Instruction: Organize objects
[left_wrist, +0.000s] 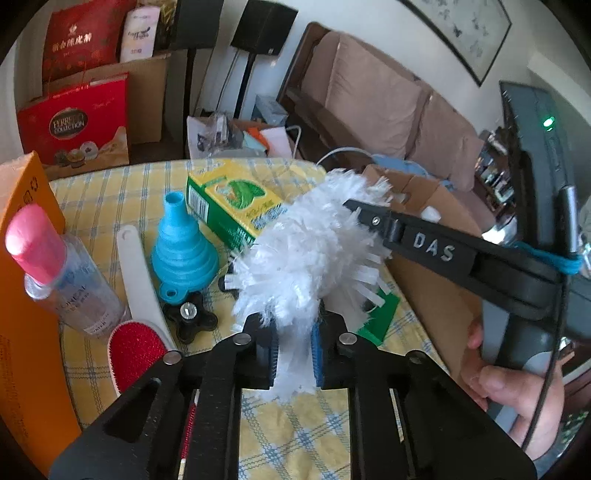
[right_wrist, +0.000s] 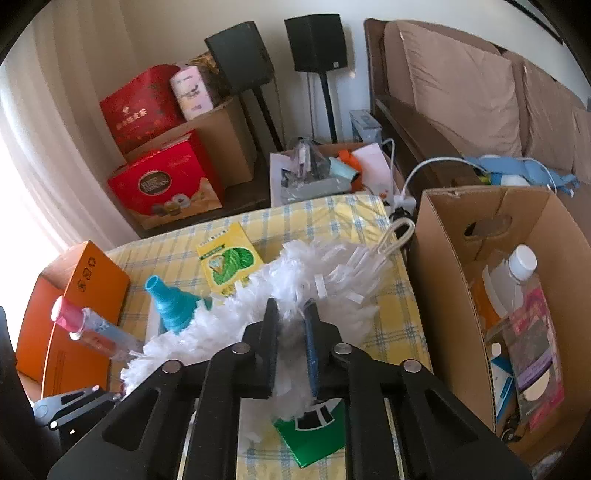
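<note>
A fluffy white duster (left_wrist: 306, 243) is held above the yellow checked table (left_wrist: 110, 192). My left gripper (left_wrist: 291, 354) is shut on one end of it. My right gripper (right_wrist: 291, 354) is shut on its middle; its arm (left_wrist: 436, 251) crosses the left wrist view from the right. The duster (right_wrist: 317, 280) stretches across the table in the right wrist view, with its loop handle (right_wrist: 397, 232) at the far edge. A blue funnel (left_wrist: 183, 243), a green and yellow box (left_wrist: 229, 199), a pink-capped bottle (left_wrist: 62, 273), a red brush (left_wrist: 135, 350) and a black knob (left_wrist: 190, 319) lie on the table.
An open cardboard box (right_wrist: 443, 266) stands right of the table and holds a bottle (right_wrist: 513, 273) and packets. An orange box (right_wrist: 70, 306) sits at the table's left. A green card (right_wrist: 314, 435) lies under the grippers. Red gift boxes (right_wrist: 166, 181) and a sofa (right_wrist: 461, 92) are behind.
</note>
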